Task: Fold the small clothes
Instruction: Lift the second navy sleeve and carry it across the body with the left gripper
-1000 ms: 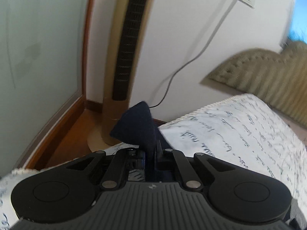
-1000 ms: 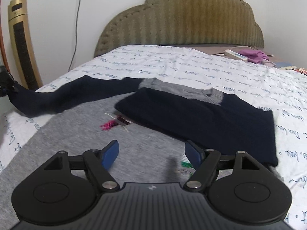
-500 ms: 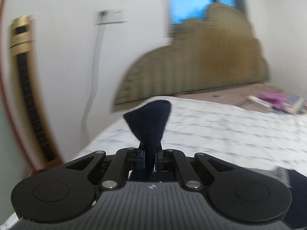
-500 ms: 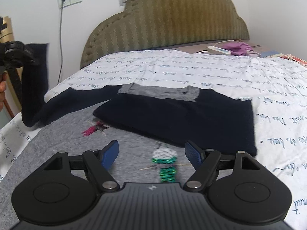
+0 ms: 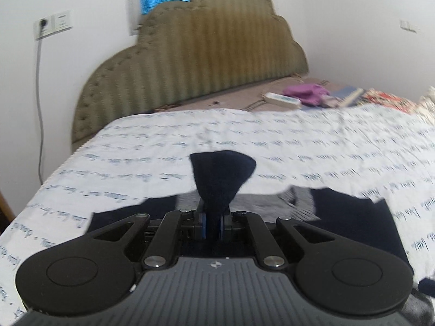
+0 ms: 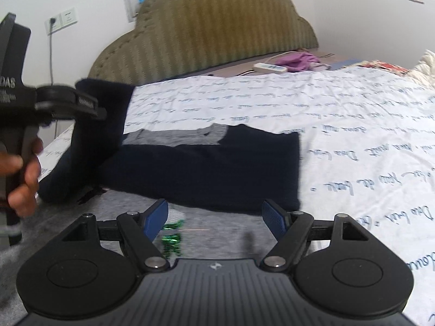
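A small grey and navy sweater (image 6: 206,174) lies on the bed, its right navy sleeve folded across the body. My left gripper (image 5: 212,226) is shut on the cuff of the left navy sleeve (image 5: 221,176) and holds it up above the sweater; the right wrist view shows that sleeve (image 6: 95,125) hanging from it at the left. My right gripper (image 6: 214,217) is open and empty, low over the grey body (image 6: 231,233) near a green sequin patch (image 6: 171,237).
The bed has a white sheet with blue script (image 6: 339,125) and an olive padded headboard (image 5: 190,54). A power strip (image 6: 269,68) and purple cloth (image 6: 299,59) lie at the head end. A wall socket with a cable (image 5: 51,24) is at the left.
My left gripper has lifted the navy sleeve off the bed's left side and swung it rightward over the sweater. My right gripper has stayed open and shifted slightly.
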The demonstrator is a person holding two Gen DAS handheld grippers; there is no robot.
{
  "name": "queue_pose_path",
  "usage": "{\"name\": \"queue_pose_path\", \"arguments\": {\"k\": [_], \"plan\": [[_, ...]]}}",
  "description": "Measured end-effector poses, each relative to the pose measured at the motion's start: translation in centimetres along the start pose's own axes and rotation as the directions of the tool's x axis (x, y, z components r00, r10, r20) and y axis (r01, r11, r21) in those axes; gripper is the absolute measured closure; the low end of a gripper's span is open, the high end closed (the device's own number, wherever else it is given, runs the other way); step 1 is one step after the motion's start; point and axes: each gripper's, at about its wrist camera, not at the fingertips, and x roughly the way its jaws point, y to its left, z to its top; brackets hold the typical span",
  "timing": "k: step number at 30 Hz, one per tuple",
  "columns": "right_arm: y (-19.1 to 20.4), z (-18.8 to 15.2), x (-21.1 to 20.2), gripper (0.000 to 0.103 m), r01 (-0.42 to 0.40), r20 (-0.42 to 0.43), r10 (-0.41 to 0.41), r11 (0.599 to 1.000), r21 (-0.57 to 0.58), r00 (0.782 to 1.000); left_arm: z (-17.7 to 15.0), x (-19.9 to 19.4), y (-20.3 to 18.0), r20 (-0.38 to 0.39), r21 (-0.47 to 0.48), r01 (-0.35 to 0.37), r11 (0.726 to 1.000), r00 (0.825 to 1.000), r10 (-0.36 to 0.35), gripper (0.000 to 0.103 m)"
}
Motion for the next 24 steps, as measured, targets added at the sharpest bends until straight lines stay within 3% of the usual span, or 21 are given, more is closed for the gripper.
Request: {"name": "queue_pose_path", "arguments": {"k": [9, 14, 17, 18, 19, 21, 24], "plan": [[-2.6, -0.3, -0.5, 0.027, 0.044, 0.001, -0.045, 0.997, 0.057, 0.999, -1.3, 1.5, -4.0, -0.039, 0.043, 0.043, 0.998, 0.998, -0.041, 0.094], [-3.3, -0.6, -0.6, 0.027, 0.059, -0.002, -0.059, 0.996, 0.066, 0.998, -0.5, 1.1, -5.4, 0.023, 0.055, 0.063, 0.996, 0.998, -0.065, 0.094], [-3.5, -0.7, -0.6, 0.027, 0.064, -0.010, -0.064, 0.996, 0.067, 0.998, -0.6, 1.9, -6.4, 0.013, 0.070, 0.094, 0.993, 0.995, -0.095, 0.090], [-3.5, -0.8, -0.6, 0.027, 0.066, -0.012, -0.065, 0.995, 0.069, 0.998, -0.8, 2.4, -6.7, -0.001, 0.077, 0.101, 0.992, 0.995, -0.101, 0.081], [-3.5, -0.8, -0.7, 0.027, 0.068, -0.013, -0.067, 0.995, 0.070, 0.998, -1.1, 2.9, -7.0, -0.022, 0.089, 0.119, 0.989, 0.993, -0.118, 0.080], [-3.5, -0.8, -0.8, 0.027, 0.071, -0.011, -0.071, 0.995, 0.067, 0.997, -1.6, 3.6, -7.5, -0.079, 0.114, 0.176, 0.978, 0.983, -0.168, 0.053], [-3.7, -0.7, -1.0, 0.026, 0.084, -0.007, -0.084, 0.994, 0.065, 0.996, -2.3, 3.0, -7.5, -0.090, 0.153, 0.238, 0.959, 0.970, -0.226, 0.025]]}}
